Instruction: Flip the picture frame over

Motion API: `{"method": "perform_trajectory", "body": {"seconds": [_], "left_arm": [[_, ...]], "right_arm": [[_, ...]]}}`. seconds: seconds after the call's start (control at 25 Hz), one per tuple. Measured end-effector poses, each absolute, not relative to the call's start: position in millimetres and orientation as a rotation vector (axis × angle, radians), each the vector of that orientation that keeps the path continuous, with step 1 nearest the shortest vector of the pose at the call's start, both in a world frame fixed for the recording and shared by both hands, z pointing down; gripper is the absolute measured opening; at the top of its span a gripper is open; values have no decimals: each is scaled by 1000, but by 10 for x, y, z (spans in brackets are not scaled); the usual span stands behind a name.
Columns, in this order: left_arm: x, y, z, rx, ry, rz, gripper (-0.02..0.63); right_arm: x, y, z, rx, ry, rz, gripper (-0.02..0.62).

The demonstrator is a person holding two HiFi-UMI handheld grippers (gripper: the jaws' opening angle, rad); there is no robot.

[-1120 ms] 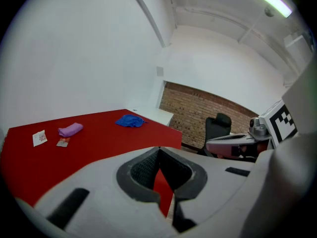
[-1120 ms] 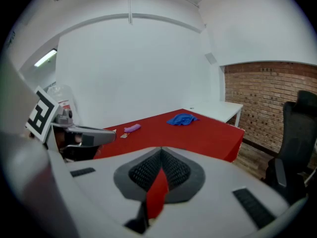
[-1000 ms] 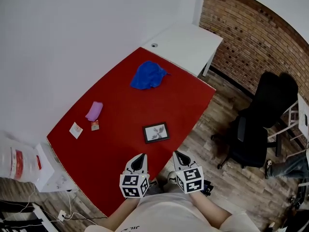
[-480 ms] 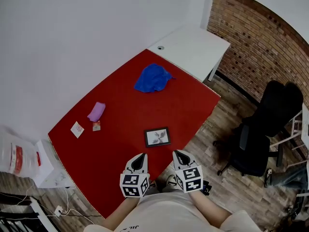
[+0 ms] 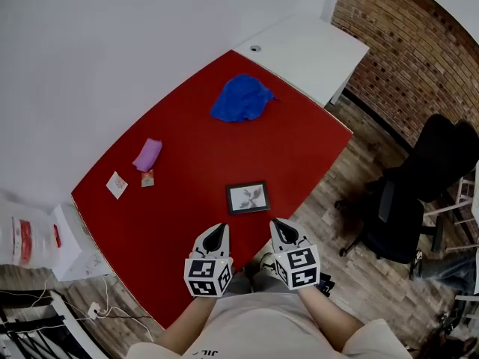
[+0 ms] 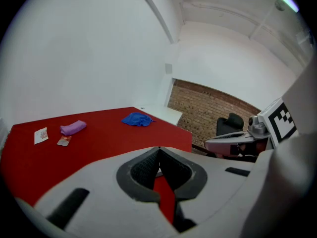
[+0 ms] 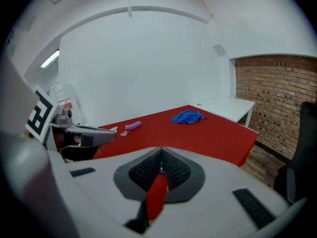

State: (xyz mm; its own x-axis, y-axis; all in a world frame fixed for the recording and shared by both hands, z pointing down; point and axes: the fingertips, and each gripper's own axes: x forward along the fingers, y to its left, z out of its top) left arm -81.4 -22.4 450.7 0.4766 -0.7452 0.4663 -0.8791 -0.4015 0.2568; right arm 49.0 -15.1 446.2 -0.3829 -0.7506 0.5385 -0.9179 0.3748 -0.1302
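Note:
A small black picture frame (image 5: 248, 197) lies face up on the red table (image 5: 187, 163), near its front right edge, with a flower print showing. My left gripper (image 5: 220, 229) hovers just short of the frame, to its lower left, jaws shut and empty. My right gripper (image 5: 278, 226) sits to the frame's lower right, over the table's edge, also shut with nothing in it. In the left gripper view the closed jaws (image 6: 158, 152) hide the frame; the right gripper view shows the same past its own jaws (image 7: 161, 157).
A crumpled blue cloth (image 5: 241, 99) lies at the far end of the table. A purple roll (image 5: 147, 155), a white card (image 5: 117, 185) and a small packet (image 5: 147, 178) sit at the left. A white desk (image 5: 314, 54) adjoins the far end; a black office chair (image 5: 419, 193) stands right.
Both grippers have eased forward toward the table, and the picture frame now sits closer to their tips. Both stayed shut.

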Motion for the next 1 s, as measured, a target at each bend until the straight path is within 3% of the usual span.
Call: {"method": "perform_trajectory", "body": {"seconds": [1.0], "left_arm": [[-1063, -623, 5325, 2200, -1367, 435, 6]], "right_arm": [[-176, -767, 5526, 1342, -2204, 698, 6]]}}
